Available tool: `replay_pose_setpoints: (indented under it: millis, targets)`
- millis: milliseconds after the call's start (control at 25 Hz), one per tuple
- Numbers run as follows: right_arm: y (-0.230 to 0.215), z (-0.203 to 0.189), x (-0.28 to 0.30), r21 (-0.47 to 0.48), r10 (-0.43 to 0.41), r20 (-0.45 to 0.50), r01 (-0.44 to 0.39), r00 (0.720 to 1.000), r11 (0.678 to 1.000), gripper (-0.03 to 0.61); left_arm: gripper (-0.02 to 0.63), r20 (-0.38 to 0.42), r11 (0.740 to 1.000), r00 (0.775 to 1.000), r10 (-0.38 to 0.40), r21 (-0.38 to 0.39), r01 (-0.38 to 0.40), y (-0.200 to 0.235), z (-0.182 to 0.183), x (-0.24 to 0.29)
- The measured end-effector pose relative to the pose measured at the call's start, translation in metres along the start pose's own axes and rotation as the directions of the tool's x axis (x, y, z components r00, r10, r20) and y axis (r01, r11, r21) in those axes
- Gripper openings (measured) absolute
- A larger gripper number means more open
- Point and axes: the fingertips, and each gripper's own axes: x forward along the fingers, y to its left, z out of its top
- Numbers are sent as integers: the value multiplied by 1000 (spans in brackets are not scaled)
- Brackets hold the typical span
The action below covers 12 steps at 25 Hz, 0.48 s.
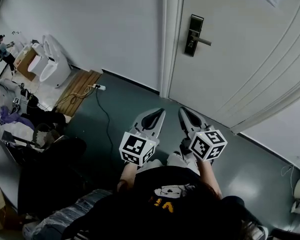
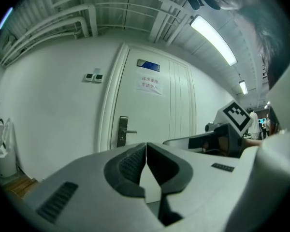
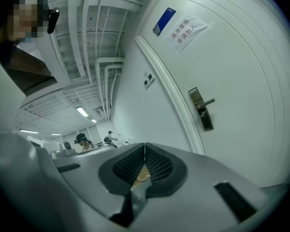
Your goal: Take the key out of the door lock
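Jaws on both tools are pressed together with nothing between them. The left gripper (image 1: 159, 113) is held low and close to the person's body, its pads meeting along one seam in the left gripper view, where only the white door shows beyond the tips. Just to its right, the right gripper (image 1: 183, 111) is held the same way, tips closed and empty, pointing up and away over the grey floor (image 1: 115, 129). The two sit side by side, near each other but apart.

As I judge it, the task has hardly begun. Neither gripper is near the door (image 1: 240, 59), nothing is held, and the reach, the grip on the key and the pull out of the lock are all left to do.

Farther off and to the right, the door lock (image 1: 193, 35) is a dark upright plate near the door's left edge, with a lever handle (image 1: 204, 41) sticking out to the right. It lies well apart from both sets of jaws, ahead of them and higher, a little closer to the right gripper than to the left. The key itself is too small to make out in any view; if it is in place, it sits somewhere on that plate. Before either tool can take it, closed jaws have to part.
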Motion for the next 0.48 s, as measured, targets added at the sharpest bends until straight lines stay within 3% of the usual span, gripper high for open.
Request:
replay_pose_setpoints:
  millis: [480]
  targets:
    - [-13,1,27,7,5,-30,-4,1000,1000,6,9,-11,999,1000,16,-32,-16,21,-11,10]
